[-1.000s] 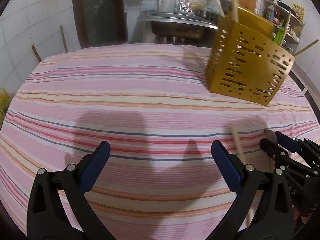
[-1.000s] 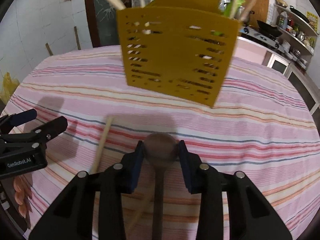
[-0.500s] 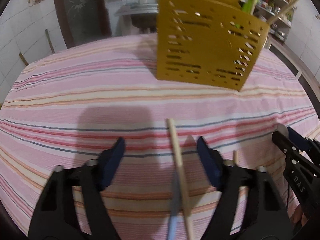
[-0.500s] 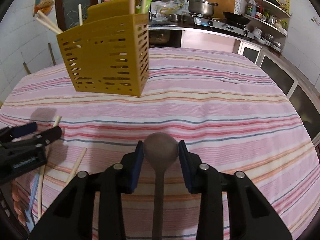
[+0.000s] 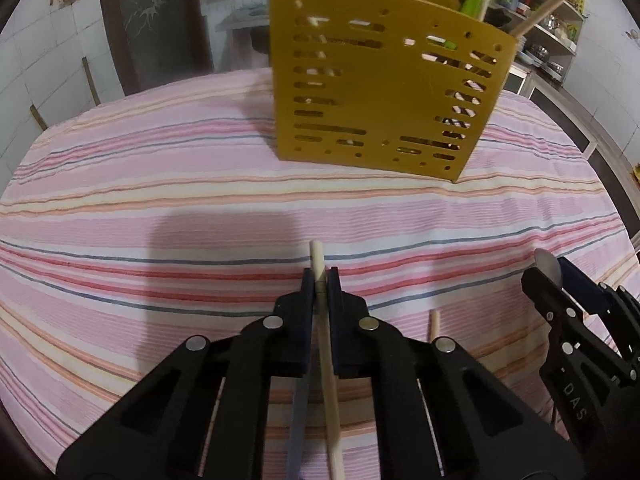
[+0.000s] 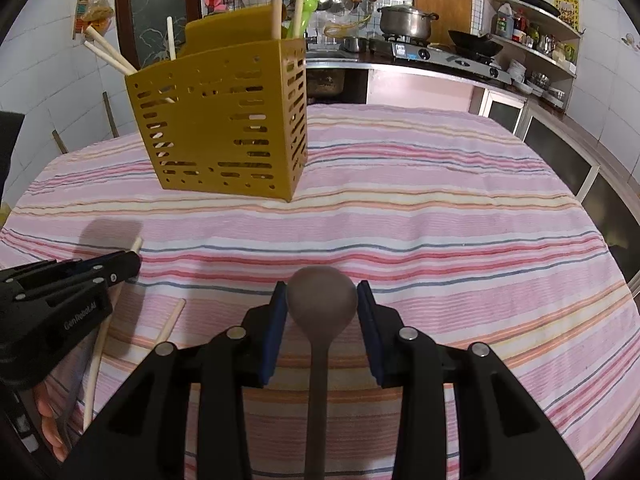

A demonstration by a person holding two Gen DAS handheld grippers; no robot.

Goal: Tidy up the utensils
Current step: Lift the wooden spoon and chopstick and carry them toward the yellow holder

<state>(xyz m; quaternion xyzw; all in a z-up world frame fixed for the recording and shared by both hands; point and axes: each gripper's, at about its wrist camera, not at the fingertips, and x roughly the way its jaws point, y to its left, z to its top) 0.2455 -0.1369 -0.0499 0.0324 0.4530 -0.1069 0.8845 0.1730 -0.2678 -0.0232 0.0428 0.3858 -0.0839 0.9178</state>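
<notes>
A yellow slotted utensil holder (image 5: 384, 92) stands on the striped tablecloth, with several wooden sticks and a green utensil in it; it also shows in the right wrist view (image 6: 224, 120). My left gripper (image 5: 319, 276) is shut on a wooden chopstick (image 5: 326, 344) whose tip pokes out past the fingers, just above the cloth. A blue-grey utensil (image 5: 298, 420) lies under it. My right gripper (image 6: 322, 292) is shut on a brown spoon (image 6: 322, 300), bowl forward. A second chopstick (image 6: 170, 322) lies on the cloth between the grippers.
The striped tablecloth (image 6: 440, 208) covers the whole table. Behind it stand a kitchen counter with a stove and a pot (image 6: 404, 22) and shelves (image 6: 532, 40) at the right. A dark door (image 5: 156, 20) is at the back left.
My left gripper closed from wide open onto the chopstick and moved nearer the holder. My right gripper kept its hold on the spoon and swung right, away from the holder.
</notes>
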